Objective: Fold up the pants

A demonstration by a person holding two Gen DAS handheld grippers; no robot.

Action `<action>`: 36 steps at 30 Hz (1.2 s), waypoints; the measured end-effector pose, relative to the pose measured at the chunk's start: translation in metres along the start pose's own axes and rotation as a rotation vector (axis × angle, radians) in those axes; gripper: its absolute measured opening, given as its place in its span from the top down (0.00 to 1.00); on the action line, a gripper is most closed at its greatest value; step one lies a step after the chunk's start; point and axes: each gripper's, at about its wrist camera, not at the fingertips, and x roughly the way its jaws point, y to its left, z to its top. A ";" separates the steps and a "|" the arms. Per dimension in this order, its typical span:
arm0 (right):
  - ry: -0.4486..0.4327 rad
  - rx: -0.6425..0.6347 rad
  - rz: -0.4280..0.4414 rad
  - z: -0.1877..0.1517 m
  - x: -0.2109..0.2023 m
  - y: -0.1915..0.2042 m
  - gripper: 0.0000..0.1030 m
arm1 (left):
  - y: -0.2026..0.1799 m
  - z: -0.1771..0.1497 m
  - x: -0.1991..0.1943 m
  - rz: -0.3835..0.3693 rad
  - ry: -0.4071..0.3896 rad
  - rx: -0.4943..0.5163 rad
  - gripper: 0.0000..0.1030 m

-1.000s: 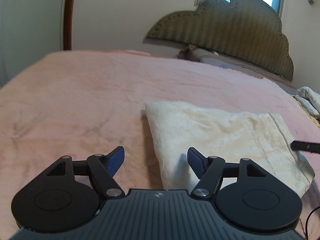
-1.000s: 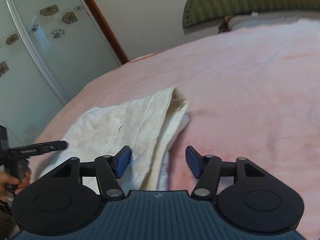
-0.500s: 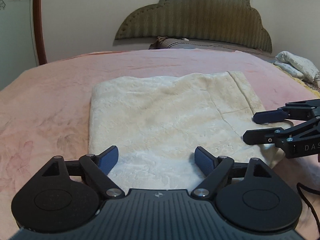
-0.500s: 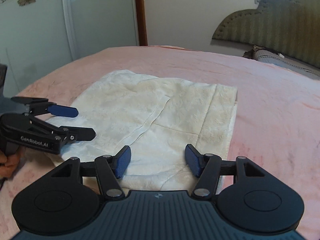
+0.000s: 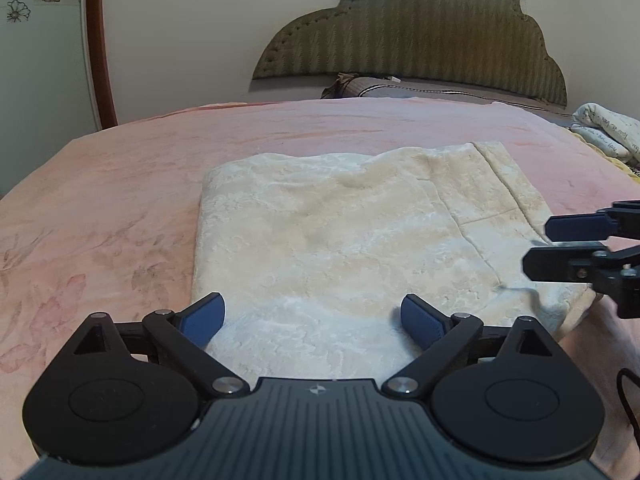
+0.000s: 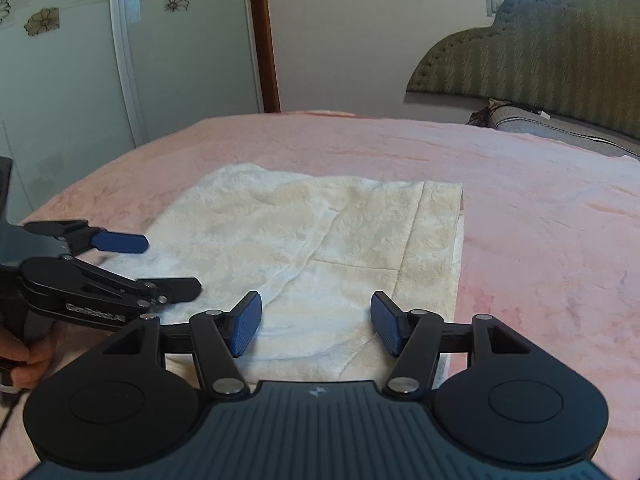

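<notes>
The cream pants (image 5: 352,240) lie folded into a flat rectangle on the pink bedspread (image 5: 120,184); they also show in the right wrist view (image 6: 320,240). My left gripper (image 5: 314,318) is open and empty, just above the near left edge of the pants. It also shows in the right wrist view (image 6: 160,264), open. My right gripper (image 6: 316,330) is open and empty over the near right part of the pants. It shows in the left wrist view (image 5: 560,248) at the pants' right edge, open.
An olive padded headboard (image 5: 420,36) and a pillow (image 5: 400,88) are at the far end of the bed. Folded patterned fabric (image 5: 604,132) lies at the right edge. A wardrobe door (image 6: 60,60) and wooden door frame (image 6: 264,36) stand to the left.
Both grippers have swung round from the sides of the pants to face them from the near edge, and drawn back slightly. Both stay open and empty. The pants have not moved.
</notes>
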 end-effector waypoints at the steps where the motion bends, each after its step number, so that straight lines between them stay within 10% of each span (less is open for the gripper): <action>1: -0.010 0.000 0.000 0.000 -0.005 0.002 0.42 | -0.001 0.000 -0.002 0.006 0.002 -0.001 0.04; 36: -0.027 -0.053 -0.123 -0.037 -0.018 0.037 0.25 | 0.011 -0.025 -0.032 0.025 0.043 -0.160 0.01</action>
